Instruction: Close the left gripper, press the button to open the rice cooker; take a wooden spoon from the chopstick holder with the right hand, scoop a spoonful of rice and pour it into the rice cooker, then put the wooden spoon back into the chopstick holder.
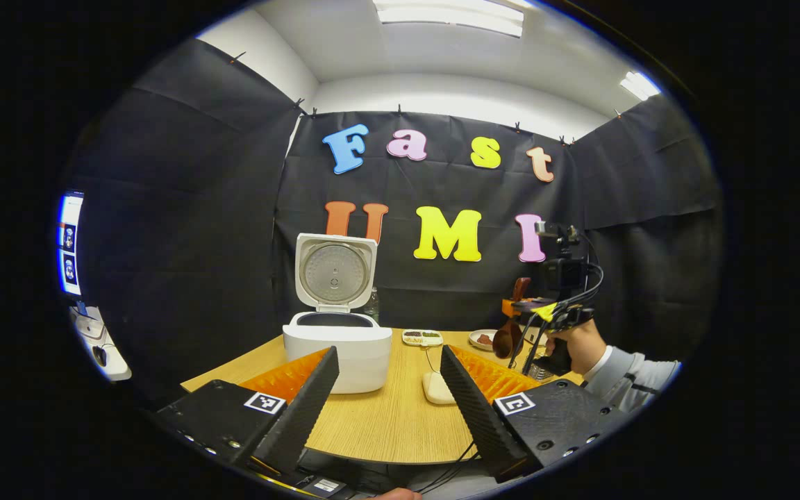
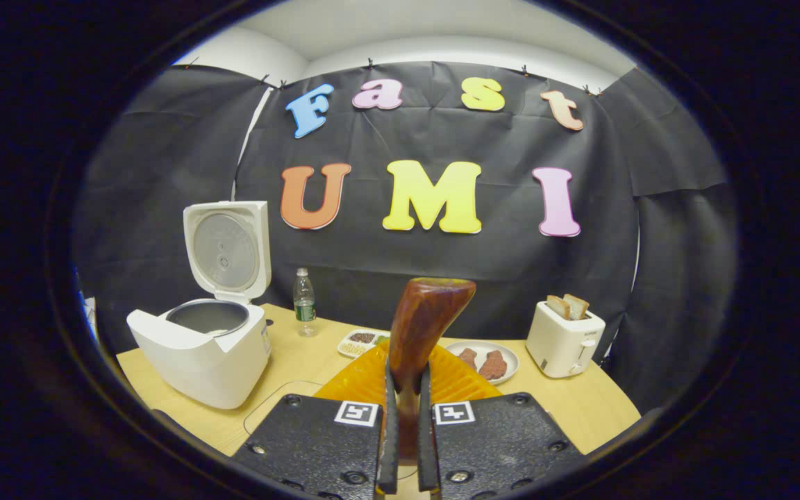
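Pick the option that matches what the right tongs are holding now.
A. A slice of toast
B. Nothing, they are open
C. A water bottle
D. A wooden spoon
D: in the right gripper view the right tongs are closed on the handle of the wooden spoon, whose end rises between the fingers; the water bottle stands on the table and the toast sits in the toaster.

Even, bright illumination from ceiling light panels (image 1: 448, 17), which glare white in the left gripper view; both views sharp at centre, with strong fisheye bending and darkening toward the rims, and soft shadows on the table (image 2: 580, 410).
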Tool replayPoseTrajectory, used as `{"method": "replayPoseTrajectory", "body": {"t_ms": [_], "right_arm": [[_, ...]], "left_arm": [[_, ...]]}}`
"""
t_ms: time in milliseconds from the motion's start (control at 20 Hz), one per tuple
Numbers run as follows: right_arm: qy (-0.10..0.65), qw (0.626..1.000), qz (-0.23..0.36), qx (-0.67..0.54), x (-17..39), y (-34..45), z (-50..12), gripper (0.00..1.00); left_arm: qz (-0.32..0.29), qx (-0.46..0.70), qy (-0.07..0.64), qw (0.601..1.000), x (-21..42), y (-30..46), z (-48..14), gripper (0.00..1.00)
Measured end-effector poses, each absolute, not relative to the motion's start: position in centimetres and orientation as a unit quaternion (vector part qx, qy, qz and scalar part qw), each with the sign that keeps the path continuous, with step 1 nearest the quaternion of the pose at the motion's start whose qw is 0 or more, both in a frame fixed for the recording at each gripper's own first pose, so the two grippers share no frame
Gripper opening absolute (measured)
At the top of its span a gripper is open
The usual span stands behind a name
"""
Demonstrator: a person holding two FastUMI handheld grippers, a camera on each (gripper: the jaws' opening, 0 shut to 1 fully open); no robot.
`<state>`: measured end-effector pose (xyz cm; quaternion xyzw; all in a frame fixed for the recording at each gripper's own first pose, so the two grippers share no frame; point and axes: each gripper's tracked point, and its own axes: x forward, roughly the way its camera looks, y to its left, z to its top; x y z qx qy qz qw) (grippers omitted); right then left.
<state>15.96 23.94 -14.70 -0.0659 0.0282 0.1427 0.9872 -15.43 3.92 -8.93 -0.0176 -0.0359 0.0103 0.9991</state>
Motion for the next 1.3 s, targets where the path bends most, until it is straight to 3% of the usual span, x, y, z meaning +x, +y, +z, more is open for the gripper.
{"method": "replayPoseTrajectory", "body": {"t_ms": [400, 700, 950, 1000, 1100, 1300], "right_arm": [[0.046, 0.988, 0.093, -0.113, 20.2, 26.5, -23.0, 0.16], [0.031, 0.99, 0.061, -0.127, 21.1, 26.9, -24.1, 0.16], [0.063, 0.987, 0.135, -0.054, 19.3, 31.2, -25.2, 0.16], [0.069, 0.985, 0.153, -0.042, 18.8, 32.1, -25.3, 0.16], [0.08, 0.979, 0.187, -0.023, 17.6, 33.8, -25.6, 0.16], [0.127, 0.961, 0.239, 0.057, 15.9, 35.4, -26.0, 0.16]], "left_arm": [[0.019, -0.029, -0.02, 0.999, -14.7, 5.3, -10.3, 0.94], [0.021, -0.031, -0.013, 0.999, -14.5, 5.8, -10.9, 0.94], [0.019, -0.024, -0.011, 0.999, -14.4, 5.5, -10.9, 0.94], [0.019, -0.022, -0.011, 1.0, -14.5, 5.5, -11.0, 1.0], [0.017, -0.022, -0.012, 1.0, -14.5, 5.3, -10.8, 0.94], [0.014, -0.032, -0.012, 0.999, -14.6, 5.2, -10.8, 0.94]]}}
